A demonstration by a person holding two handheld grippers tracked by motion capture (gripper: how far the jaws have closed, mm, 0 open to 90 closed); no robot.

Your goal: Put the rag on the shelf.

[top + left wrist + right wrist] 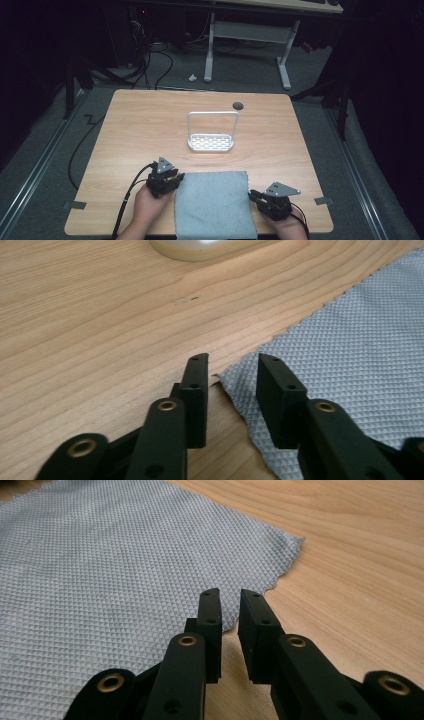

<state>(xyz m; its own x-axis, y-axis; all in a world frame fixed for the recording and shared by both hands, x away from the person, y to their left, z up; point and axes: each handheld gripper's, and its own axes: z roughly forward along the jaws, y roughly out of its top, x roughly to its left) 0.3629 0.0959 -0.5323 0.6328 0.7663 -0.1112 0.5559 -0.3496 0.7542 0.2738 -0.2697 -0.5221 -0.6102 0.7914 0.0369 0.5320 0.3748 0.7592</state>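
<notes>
Table [130, 130]: light wood top with a dark round hole [238, 105] near its far edge, presumably a cable pass-through; it carries everything listed below. Cloth [212, 202]: grey, waffle-textured, lying flat at the near edge of the table between the two hands, its near end running out of the high view; spread this way, it offers both side edges to the tools, so it is probably the thing to be worked. Rack [211, 142]: white perforated base with a tall upright hoop handle, standing at the middle of the table, beyond the cloth and apart from it, seemingly parked until needed or as a place to hang the cloth. Left gripper [170, 178]: held in the person's left hand [147, 202] just beside the cloth's far left corner; in the left gripper view [232, 365] its jaws stand moderately parted, empty, straddling that corner [225, 377] low over the wood, a pose that suits a pinch of the corner. Right gripper [260, 196]: held in the person's right hand at the cloth's right edge; in the right gripper view [230, 597] its jaws stand narrowly parted, empty, aimed at the wavy edge just short of the far right corner [295, 542], likely mirroring the left for a two-handed lift or fold.
</notes>
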